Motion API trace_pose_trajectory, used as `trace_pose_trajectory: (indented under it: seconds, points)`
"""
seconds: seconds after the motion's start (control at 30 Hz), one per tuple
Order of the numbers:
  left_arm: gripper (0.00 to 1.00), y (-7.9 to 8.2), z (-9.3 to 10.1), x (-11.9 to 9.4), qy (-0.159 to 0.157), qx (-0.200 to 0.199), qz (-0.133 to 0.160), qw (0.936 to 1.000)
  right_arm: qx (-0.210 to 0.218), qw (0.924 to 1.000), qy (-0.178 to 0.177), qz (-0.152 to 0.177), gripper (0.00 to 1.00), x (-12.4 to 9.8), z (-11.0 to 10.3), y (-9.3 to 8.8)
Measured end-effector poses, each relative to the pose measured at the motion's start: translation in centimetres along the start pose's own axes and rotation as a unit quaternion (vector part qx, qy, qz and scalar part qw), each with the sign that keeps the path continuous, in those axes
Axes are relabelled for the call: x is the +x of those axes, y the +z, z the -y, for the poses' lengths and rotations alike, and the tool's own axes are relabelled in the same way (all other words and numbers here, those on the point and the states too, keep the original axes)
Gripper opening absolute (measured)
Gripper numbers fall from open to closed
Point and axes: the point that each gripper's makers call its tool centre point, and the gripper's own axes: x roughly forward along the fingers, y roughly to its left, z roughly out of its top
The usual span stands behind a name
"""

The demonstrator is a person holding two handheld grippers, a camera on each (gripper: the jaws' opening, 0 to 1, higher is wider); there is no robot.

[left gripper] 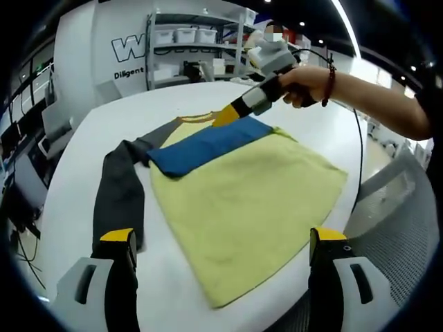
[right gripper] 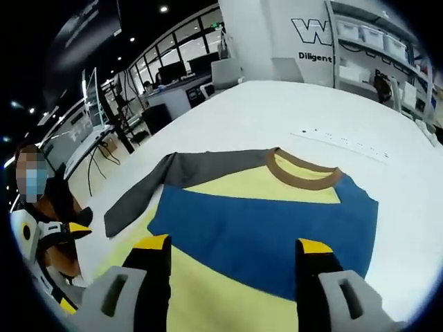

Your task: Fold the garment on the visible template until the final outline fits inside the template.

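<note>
Soft, limp garment (right gripper: 263, 221) is lying flat on the white table (right gripper: 263, 111), grey sleeve (left gripper: 121, 190) trailing outward; both grippers, left (left gripper: 225, 252) and right (right gripper: 232, 252), are hovering spread and empty; probably best pinching the sleeve cuff.

Left black, yellow-tipped two-jaw gripper (left gripper: 225, 242): jaws spread wide apart, nothing between them. Right grey-bodied, yellow-tipped two-jaw gripper (right gripper: 234, 249): jaws parted, nothing clamped. In the left gripper view, the person's bare hand (left gripper: 309, 84) wraps its handle, forearm extended, a dark beaded band at the wrist.
</note>
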Motion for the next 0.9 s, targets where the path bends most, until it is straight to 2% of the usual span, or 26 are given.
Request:
trace_pose_trajectory:
  seconds: [0.53,0.9]
  points:
    - [0.99,0.0,-0.2,0.0,0.001,-0.002,0.0,1.0,0.026,0.9983,-0.051,0.0,0.57,-2.6,6.4,-2.4]
    - [0.99,-0.1,-0.2,0.1,-0.001,-0.002,-0.002,1.0,0.038,0.996,-0.08,-0.011,0.49,-3.3,9.5,-4.0]
